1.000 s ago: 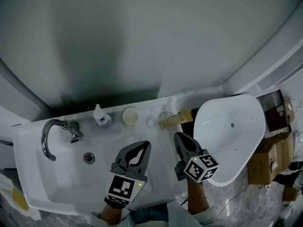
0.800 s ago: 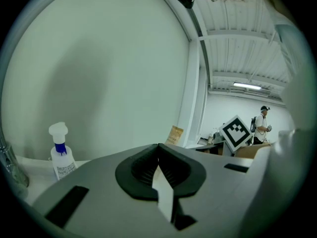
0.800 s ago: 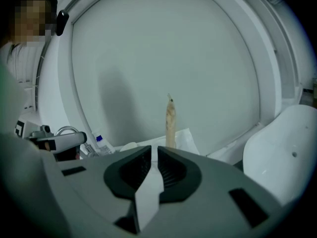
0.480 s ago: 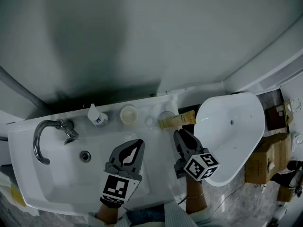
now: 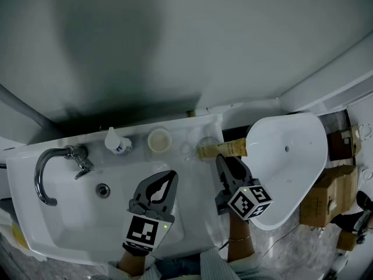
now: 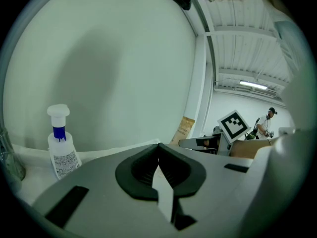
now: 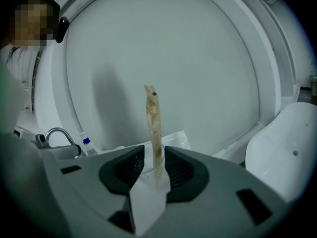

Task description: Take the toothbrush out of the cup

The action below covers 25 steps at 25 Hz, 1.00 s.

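Observation:
A tan toothbrush packet (image 5: 225,150) leans to the right out of a clear cup (image 5: 204,145) at the back right of the white sink (image 5: 35,238). My right gripper (image 5: 222,160) is just in front of it, and its jaws are opening. In the right gripper view the toothbrush (image 7: 152,115) stands upright in the gap of my right gripper (image 7: 154,151), and the pads do not press on it. My left gripper (image 5: 171,175) hangs over the basin with its tips together and nothing in them. In its own view my left gripper (image 6: 158,146) is likewise shut.
A chrome tap (image 5: 49,171) and the drain (image 5: 103,188) are at the sink's left. A small white bottle with a blue neck (image 5: 115,143) and a beige cup (image 5: 159,139) stand on the back ledge. A white toilet bowl (image 5: 288,162) and a cardboard box (image 5: 329,194) are to the right.
The right gripper's jaws have parted and it has edged toward the toothbrush. The left gripper has sunk a little over the basin. The head view has shifted.

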### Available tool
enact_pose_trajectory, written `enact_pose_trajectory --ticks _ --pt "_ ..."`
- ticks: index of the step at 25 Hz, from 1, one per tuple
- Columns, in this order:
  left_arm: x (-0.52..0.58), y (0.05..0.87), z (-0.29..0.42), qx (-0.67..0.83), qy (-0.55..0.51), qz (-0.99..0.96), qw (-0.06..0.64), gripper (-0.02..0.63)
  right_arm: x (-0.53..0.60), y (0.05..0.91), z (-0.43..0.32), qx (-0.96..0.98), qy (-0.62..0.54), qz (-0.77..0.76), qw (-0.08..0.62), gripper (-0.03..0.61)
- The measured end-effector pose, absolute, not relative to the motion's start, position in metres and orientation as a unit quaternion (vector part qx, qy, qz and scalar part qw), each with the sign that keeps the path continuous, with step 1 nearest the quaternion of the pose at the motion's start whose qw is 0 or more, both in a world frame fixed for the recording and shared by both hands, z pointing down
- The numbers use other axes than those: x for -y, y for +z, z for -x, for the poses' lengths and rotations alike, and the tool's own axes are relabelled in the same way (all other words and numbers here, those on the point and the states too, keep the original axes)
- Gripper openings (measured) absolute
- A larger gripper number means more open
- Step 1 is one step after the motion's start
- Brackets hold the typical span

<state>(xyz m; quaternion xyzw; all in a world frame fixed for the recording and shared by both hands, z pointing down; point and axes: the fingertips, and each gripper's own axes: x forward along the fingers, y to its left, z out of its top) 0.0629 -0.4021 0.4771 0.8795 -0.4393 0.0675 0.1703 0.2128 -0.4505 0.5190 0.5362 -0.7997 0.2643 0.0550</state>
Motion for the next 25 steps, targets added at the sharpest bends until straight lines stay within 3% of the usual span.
enact_pose_trajectory --ticks 25 --pt "0.420 0.502 -0.043 0.458 0.076 -0.866 0.188 0.017 0.480 0.524 -0.188 0.818 0.242 -0.515 0.082 0.120"
